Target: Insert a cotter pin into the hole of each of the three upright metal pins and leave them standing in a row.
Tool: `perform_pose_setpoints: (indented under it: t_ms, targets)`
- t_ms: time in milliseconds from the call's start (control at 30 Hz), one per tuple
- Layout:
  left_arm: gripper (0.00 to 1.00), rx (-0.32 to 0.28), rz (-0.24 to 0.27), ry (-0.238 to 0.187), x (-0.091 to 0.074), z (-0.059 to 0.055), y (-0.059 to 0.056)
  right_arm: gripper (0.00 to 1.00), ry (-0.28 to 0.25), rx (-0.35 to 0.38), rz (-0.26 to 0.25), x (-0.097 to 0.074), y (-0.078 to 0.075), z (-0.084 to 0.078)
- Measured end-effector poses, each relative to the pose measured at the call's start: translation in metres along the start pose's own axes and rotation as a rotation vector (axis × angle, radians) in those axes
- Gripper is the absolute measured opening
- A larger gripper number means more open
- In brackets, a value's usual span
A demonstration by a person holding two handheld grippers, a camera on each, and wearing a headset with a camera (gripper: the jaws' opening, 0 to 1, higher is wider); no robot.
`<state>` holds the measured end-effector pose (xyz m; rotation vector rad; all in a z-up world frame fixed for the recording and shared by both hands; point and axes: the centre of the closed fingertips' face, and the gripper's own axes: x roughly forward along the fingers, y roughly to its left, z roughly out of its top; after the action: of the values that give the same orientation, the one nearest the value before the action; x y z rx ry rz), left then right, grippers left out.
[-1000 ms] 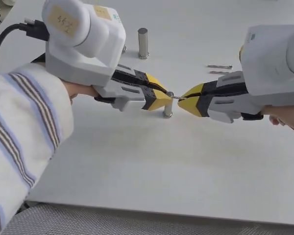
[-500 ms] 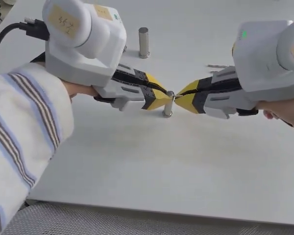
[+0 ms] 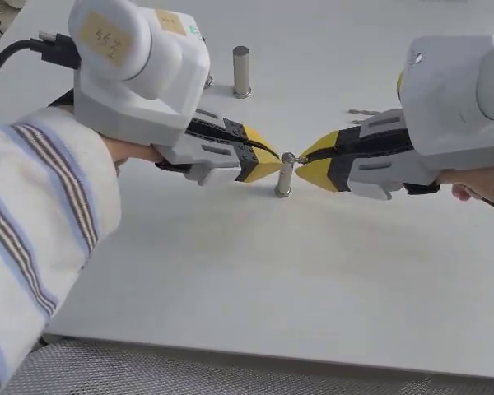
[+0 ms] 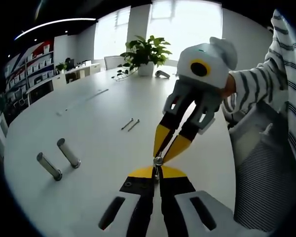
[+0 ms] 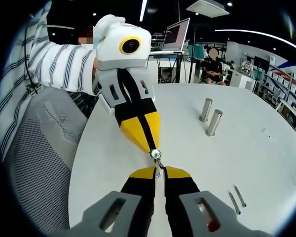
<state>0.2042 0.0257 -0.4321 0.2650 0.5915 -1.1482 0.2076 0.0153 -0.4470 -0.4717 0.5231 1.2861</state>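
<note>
A short upright metal pin stands mid-table between both grippers. My left gripper comes from the left, its yellow jaws shut on the pin's top. From the right, my right gripper is shut on a thin cotter pin whose tip meets the pin's head. The own tips of the left gripper and the right gripper nearly touch across the pin. A second metal pin stands farther back, beside a third.
Two spare cotter pins lie on the white table at the back right, also seen as cotter pins. A black cable trails from the left gripper. A mesh chair sits at the table's near edge.
The right gripper has moved left, bringing the cotter pin up against the head of the metal pin. The left gripper has barely moved.
</note>
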Motion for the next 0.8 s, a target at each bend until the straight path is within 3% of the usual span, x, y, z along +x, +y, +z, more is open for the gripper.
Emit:
perform_pose_setpoints:
  t_ms: [367,800]
  targets:
    - [0.09,0.010,-0.010,-0.032,-0.0007,0.0069,-0.0002,0.00,-0.008,0.006,-0.004,-0.0043,-0.0014,0.0005]
    - [0.05,0.026,-0.014,-0.029,0.0041,0.0074,-0.0007,0.00,-0.008,-0.013,0.008,-0.0019,0.0024,0.0032]
